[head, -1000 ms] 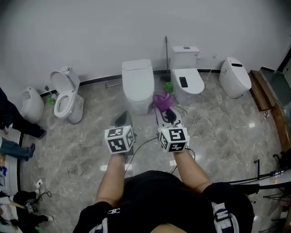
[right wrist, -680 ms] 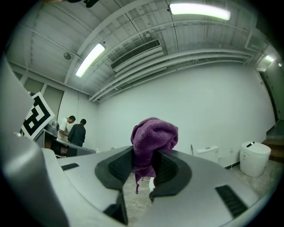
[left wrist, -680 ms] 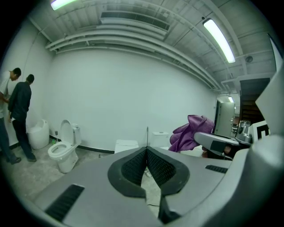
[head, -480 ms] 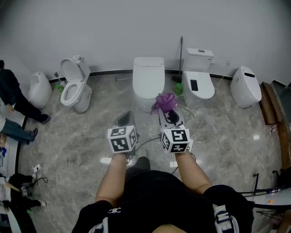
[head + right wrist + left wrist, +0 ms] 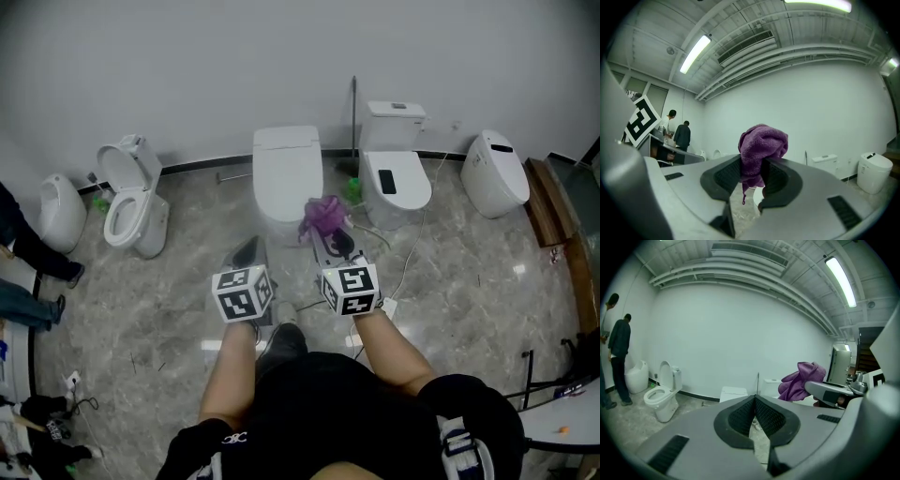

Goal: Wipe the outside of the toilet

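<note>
The right gripper (image 5: pixel 753 165) has its jaws closed on a purple cloth (image 5: pixel 762 142), which bunches up above the pads while a thin strand hangs below them. The left gripper (image 5: pixel 753 400) holds nothing: its black ribbed pads meet at the tips, with only a narrow slit lower down. Both are held out side by side over the grey marble floor (image 5: pixel 469 281), the left one just beside the right. The toilet (image 5: pixel 286 173) with its lid down stands on the floor against the white wall (image 5: pixel 234 66), in the middle of a row of fixtures. In the head view the cloth lies over its front right corner; the gripper views show it raised in the air, short of the bowl. To its left stands a toilet with the seat up (image 5: pixel 127 202), and to its right a tank toilet (image 5: pixel 394 169) with a thin upright handle (image 5: pixel 353 112) between them. Two people (image 5: pixel 677 133) stand at the far left end of the row.
</note>
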`<move>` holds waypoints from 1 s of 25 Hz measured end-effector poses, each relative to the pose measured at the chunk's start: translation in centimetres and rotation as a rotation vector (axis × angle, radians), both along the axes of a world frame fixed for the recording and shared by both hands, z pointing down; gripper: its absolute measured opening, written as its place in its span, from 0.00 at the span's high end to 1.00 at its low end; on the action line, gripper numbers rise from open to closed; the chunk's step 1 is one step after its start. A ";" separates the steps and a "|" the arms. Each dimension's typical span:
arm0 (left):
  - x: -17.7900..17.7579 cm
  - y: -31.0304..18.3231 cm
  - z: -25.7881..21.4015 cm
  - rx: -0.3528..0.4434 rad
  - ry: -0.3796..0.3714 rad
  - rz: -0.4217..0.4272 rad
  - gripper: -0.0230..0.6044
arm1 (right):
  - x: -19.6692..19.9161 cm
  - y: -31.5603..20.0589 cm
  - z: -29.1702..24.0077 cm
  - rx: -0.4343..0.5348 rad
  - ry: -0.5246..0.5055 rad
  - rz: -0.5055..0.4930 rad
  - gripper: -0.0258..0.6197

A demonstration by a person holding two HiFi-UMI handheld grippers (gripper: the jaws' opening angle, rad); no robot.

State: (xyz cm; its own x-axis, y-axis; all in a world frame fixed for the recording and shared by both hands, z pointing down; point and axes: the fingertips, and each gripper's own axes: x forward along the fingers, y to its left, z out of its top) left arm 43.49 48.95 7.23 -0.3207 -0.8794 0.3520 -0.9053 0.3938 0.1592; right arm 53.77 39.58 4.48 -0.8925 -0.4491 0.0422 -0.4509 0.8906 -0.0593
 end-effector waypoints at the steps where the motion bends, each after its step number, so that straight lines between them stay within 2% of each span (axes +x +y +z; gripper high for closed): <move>1: -0.8 -1.2 0.0 0.003 0.003 0.004 0.95 | -0.7 -1.1 -0.1 0.007 0.004 0.002 0.78; 13: -11.3 -14.7 0.9 -0.056 0.029 0.071 0.95 | -10.4 -14.0 1.2 -0.036 0.053 0.061 0.78; 21: -20.4 -20.0 2.5 -0.091 0.057 0.066 0.95 | -19.4 -19.9 2.8 -0.073 0.081 0.062 0.78; 25: -23.7 -22.4 2.6 -0.090 0.066 0.080 0.95 | -22.7 -22.0 2.6 -0.073 0.087 0.072 0.78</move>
